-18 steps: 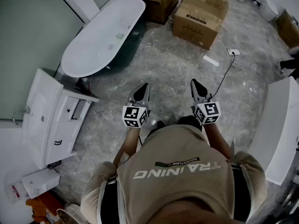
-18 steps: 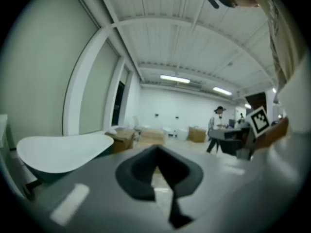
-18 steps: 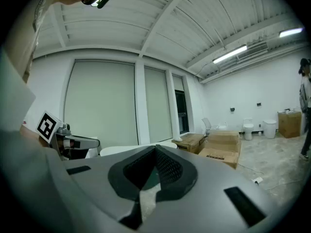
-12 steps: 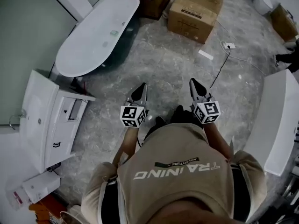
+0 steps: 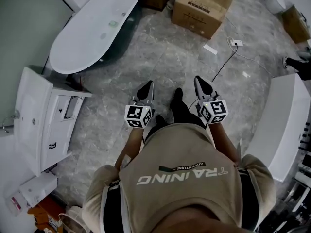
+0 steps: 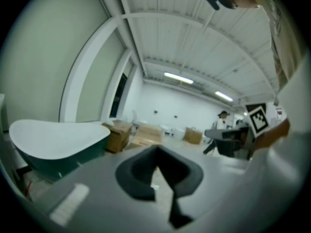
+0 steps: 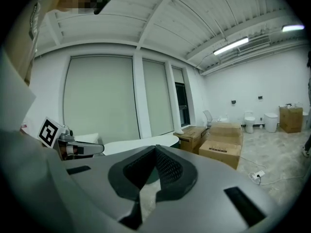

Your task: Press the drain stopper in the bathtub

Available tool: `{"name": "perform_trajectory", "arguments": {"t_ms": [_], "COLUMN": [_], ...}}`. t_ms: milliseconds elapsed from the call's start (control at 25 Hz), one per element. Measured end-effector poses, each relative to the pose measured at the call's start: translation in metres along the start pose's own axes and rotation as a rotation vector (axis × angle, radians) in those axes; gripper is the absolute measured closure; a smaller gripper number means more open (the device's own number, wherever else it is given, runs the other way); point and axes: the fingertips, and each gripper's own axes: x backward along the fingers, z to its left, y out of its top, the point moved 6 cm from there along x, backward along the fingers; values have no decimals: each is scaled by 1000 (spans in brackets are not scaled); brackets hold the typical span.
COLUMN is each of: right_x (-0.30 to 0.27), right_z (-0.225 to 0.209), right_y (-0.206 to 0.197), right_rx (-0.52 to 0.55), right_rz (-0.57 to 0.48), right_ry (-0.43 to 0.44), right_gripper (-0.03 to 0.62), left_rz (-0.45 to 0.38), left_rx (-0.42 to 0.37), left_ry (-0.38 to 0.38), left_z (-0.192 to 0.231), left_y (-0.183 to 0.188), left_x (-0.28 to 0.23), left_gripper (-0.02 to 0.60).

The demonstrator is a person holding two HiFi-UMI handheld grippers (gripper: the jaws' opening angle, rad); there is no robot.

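The bathtub, white inside and dark green outside, stands at the upper left of the head view, well ahead of both grippers. Two small marks show on its inner floor; I cannot tell which is the drain stopper. My left gripper and right gripper are held side by side over the floor, both shut with nothing in them. In the left gripper view the bathtub lies at the left, beyond the shut left gripper. In the right gripper view the bathtub shows behind the right gripper.
Cardboard boxes stand beyond the tub's far end. A white vanity cabinet with open drawers is at the left. A white fixture sits at the right. A cable and power strip lie on the marble floor. The person's shoe is between the grippers.
The person has stepped forward, so the tub and boxes slid up in view. A shoe now shows between the grippers. Both grippers stay shut and keep their spacing.
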Motion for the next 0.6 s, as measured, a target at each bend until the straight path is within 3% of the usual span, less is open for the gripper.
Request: {"name": "perform_trajectory", "arguments": {"t_ms": [200,520,600], "right_x": [-44,-126,-142], "right_z": [-26,-119,-144], "right_y": [-1,31,37], "right_rx": [-16,-19,1], "right_rz": [6,-48,-53], "right_ry": [55,92,98], "right_gripper": [586,586,586], "left_rz": [53,91,88], "left_rx": [-25,-195,-195], "left_ry": [-9,-20,-19], "left_z": [5,14,15], "left_y": [7,67,76], "left_x": [-48,-167,-198], "left_gripper": [580,580,580]}}
